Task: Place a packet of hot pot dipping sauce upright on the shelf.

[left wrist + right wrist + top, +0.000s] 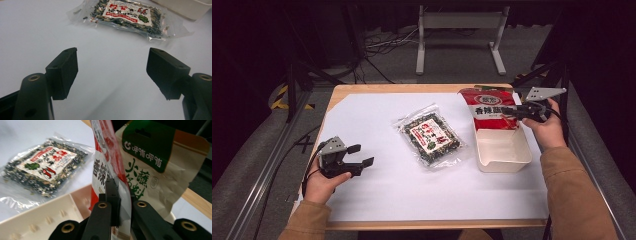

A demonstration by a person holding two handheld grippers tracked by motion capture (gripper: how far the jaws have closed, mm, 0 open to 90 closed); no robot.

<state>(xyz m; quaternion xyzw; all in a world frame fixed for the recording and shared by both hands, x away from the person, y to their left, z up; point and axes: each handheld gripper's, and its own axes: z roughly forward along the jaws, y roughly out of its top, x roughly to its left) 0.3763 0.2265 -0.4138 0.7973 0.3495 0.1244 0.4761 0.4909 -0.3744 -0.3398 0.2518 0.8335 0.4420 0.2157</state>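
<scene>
A white-covered wooden tabletop (377,195) carries a cream rectangular plastic tub (504,157) at its right side. The right gripper (512,112) clamps its fingers on a red-and-white printed snack pouch (489,107), upright over the tub's far end. The left gripper (362,156) rests at the left, fingers spread and empty, near a clear plastic packet of dark seaweed flakes (430,136).

Three snack packets in all: one clear packet (430,135) lying flat at the centre of the frame, one red packet (488,109) at upper right, and one brown-and-green packet (152,167) just behind the red one. One cream tray (503,155) at right. Two tools: one (360,155) lower left, one (511,113) upper right.
</scene>
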